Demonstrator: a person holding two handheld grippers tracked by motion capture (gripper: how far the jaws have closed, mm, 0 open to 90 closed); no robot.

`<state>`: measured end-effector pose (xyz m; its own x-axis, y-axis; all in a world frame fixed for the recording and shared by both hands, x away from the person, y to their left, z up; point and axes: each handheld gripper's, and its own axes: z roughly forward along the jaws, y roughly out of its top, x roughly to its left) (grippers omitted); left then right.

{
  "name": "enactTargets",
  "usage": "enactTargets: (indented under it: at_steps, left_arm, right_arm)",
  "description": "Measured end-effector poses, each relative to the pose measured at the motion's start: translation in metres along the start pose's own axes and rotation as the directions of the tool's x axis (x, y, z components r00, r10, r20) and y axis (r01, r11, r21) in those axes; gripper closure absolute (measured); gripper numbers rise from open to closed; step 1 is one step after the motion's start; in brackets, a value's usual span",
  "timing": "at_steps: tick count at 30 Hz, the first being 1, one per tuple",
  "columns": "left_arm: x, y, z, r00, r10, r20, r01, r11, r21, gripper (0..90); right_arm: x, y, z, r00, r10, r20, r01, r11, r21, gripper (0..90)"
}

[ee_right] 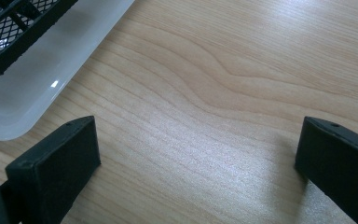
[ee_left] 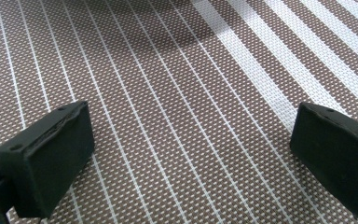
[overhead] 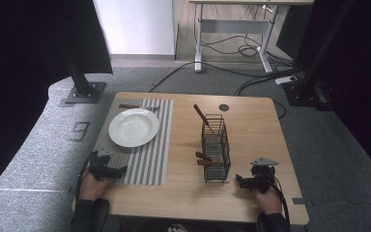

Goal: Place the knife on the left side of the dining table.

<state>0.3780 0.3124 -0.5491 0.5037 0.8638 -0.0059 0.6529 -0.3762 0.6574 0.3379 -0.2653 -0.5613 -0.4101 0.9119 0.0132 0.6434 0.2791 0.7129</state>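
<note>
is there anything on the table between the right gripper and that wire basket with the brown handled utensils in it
Nothing visible. The right gripper, jaws open, sits just right of the wire basket near the table's front edge. In the right gripper view, bare wood lies between its jaws and the basket's white tray.

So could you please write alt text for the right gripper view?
The open tool hovers over bare wooden table, its two black jaws wide apart. At upper left sits the corner of a white tray under a black wire basket.
</note>
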Motion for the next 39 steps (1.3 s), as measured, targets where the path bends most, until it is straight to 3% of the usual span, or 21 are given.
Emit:
enactTargets:
  at_steps: [24,31,39]
  left_arm:
    - [0.0,0.003,-0.002,0.9999,-0.013,0.004,0.013,0.9999,0.007,0.0]
    - [-0.002,0.015,-0.01,0.9999,-0.005,0.015,0.005,1.0,-0.003,0.0]
    - [-0.009,0.046,-0.024,0.9995,0.014,0.029,-0.013,0.9988,-0.047,0.0]
  right_arm:
    - [0.0,0.0,0.0,1.0,-0.001,-0.001,0.001,1.0,0.0,0.0]
    - [0.001,0.0,0.0,1.0,0.001,0.002,-0.001,1.0,0.0,0.0]
    - [0.001,0.0,0.0,1.0,0.001,0.002,-0.001,1.0,0.0,0.0]
